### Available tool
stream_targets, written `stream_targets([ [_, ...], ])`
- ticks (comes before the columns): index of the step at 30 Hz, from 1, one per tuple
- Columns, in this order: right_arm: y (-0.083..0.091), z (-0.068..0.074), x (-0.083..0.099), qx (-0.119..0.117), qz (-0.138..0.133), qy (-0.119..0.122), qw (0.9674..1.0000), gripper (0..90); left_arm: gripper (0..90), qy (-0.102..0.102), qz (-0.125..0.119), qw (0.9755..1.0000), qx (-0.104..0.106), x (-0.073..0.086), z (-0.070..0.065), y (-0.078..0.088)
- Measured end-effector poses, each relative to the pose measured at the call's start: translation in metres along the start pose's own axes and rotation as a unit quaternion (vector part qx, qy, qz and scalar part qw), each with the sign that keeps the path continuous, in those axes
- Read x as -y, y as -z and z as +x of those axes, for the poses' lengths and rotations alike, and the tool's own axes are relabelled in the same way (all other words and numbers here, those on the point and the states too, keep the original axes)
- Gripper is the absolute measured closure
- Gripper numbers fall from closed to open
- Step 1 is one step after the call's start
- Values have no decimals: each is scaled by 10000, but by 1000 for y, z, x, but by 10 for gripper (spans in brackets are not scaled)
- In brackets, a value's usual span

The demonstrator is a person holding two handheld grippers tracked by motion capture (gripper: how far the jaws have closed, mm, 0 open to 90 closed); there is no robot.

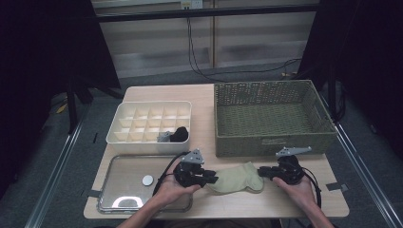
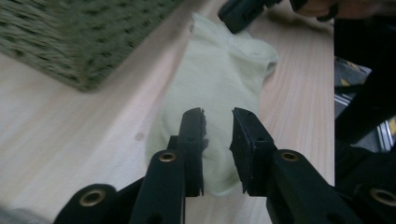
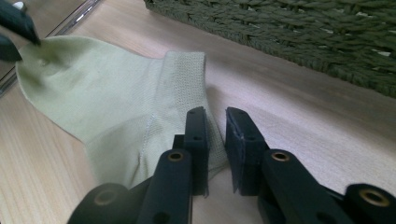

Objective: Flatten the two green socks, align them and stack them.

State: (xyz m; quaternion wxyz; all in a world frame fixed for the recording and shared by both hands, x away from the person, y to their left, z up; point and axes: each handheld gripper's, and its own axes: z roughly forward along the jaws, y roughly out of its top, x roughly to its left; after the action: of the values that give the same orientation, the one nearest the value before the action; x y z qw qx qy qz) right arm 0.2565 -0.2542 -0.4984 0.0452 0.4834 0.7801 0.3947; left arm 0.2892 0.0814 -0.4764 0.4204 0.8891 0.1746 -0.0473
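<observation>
A pale yellow-green sock [image 1: 236, 179] lies flat on the wooden table near its front edge, between my two grippers. My left gripper [image 1: 212, 179] sits at the sock's left end. In the left gripper view its jaws [image 2: 218, 122] stand a little apart over the sock [image 2: 219, 79], and the pads do not press on it. My right gripper [image 1: 263, 172] is at the sock's right end. In the right gripper view its jaws [image 3: 215, 120] show a narrow gap at the ribbed cuff of the sock [image 3: 107, 98], which lies loose beside the left jaw.
A green woven basket [image 1: 271, 142] stands just behind the sock. A white divided box [image 1: 152, 103] at the back left holds a black item [image 1: 180, 134]. A metal tray [image 1: 109, 190] at the front left carries a white disc [image 1: 148, 180].
</observation>
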Motion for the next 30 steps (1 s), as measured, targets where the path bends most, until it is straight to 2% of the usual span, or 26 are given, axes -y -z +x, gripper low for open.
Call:
stream_targets([
  [3,0,-1,1,16,-2,-26,10000,750,752,60,98,9999,-9,4,2,-7],
  [4,-1,-1,1,38,-19,-23,10000,728,749,71,264,9995,-150,5,3,-10],
  [5,0,-2,1,53,-43,-65,10000,715,735,154,314,9994,5,7,8,-12],
  [8,1,-1,2,61,-94,-45,9999,682,733,173,377,9991,-48,8,9,-12],
  [9,1,-1,3,77,-57,-72,9999,656,734,236,279,9993,-23,10,10,-13],
  [11,1,-1,4,80,-30,-47,10000,640,734,178,307,9993,-92,9,9,-13],
  [14,1,1,5,71,-20,-26,10000,639,728,163,326,9992,-149,10,6,-13],
  [17,0,2,6,44,-41,98,9999,659,709,149,299,9993,-139,10,5,-14],
  [18,0,4,6,155,-37,169,9997,678,705,103,347,9992,-165,10,5,-13],
  [24,-1,9,7,300,-86,297,9991,680,705,138,268,9994,-157,11,4,-14],
  [25,-2,10,7,311,-113,323,9989,681,706,130,343,9992,-154,11,4,-13],
  [29,-2,11,7,365,-116,325,9987,697,705,146,291,9994,-148,11,4,-13],
  [30,-3,11,7,402,-118,314,9986,714,705,97,393,9990,-170,11,4,-12],
])
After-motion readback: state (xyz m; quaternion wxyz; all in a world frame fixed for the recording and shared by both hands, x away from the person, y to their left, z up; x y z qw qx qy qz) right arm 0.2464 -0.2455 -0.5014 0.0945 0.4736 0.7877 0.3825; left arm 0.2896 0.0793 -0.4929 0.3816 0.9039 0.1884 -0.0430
